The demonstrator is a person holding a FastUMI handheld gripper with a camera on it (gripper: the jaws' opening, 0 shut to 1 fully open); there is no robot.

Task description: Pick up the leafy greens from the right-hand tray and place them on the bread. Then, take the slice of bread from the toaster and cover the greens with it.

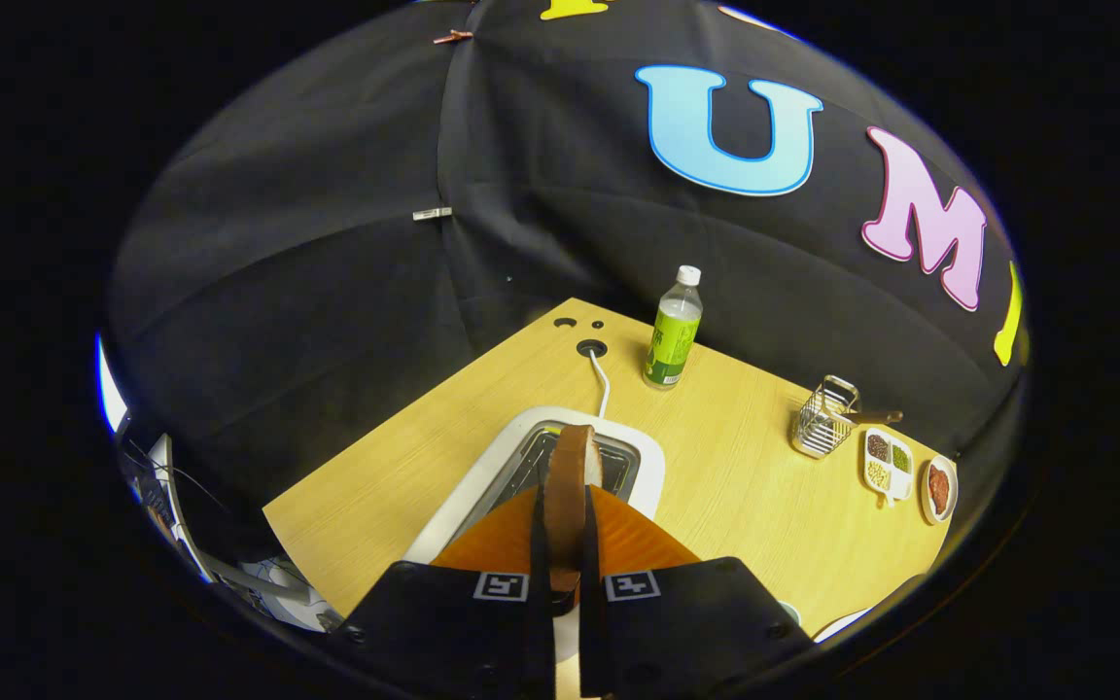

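Note:
A slice of bread (574, 476) with a brown crust stands on edge between my fingers, which press on both its sides. My gripper (566, 530) is shut on it. The slice is held just above the slots of the white toaster (652, 457), which sits directly below and ahead of the fingers. A white cord (603, 384) runs from the toaster's back to a hole in the wooden table (735, 486).
A green bottle (674, 332) with a white cap stands beyond the toaster. To the right sit a small wire basket (821, 420), a divided white dish (888, 465) and a small plate (939, 488). The table's left edge drops off beside the toaster.

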